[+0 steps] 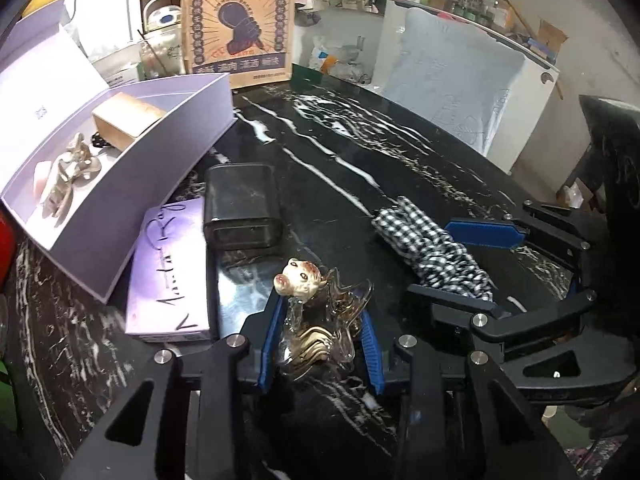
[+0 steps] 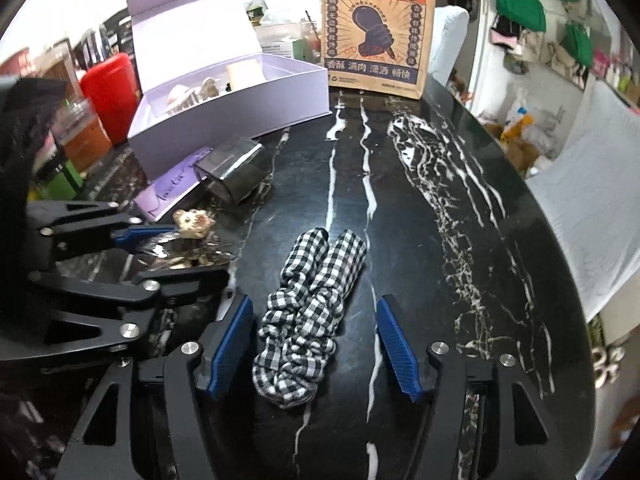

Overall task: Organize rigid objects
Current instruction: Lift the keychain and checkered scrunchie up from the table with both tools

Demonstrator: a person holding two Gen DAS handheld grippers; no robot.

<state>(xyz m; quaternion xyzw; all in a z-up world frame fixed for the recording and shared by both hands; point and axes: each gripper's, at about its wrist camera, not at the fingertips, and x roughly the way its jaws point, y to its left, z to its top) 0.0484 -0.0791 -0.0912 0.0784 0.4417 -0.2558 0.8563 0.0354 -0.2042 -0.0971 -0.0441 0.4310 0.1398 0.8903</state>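
Note:
A clear hair claw clip with a small ceramic animal head [image 1: 298,280] sits between the blue pads of my left gripper [image 1: 320,320], which is shut on it just above the black marble table [image 1: 340,152]. From the right wrist view the same clip [image 2: 194,220] shows in the left gripper [image 2: 192,252] at the left. A black-and-white checked scrunchie [image 2: 312,312] lies on the table between the pads of my right gripper [image 2: 316,350]. Those pads stand apart from the cloth on both sides, so that gripper is open. In the left wrist view the right gripper [image 1: 434,260] straddles the scrunchie [image 1: 436,248].
An open lilac box [image 1: 120,184] at the left holds a tan block and other hair clips. Beside it lie a flat lilac carton [image 1: 168,276] and a dark tin [image 1: 240,204]. A printed paper bag [image 2: 376,28] stands at the table's far edge. A red container [image 2: 108,96] is beyond the box.

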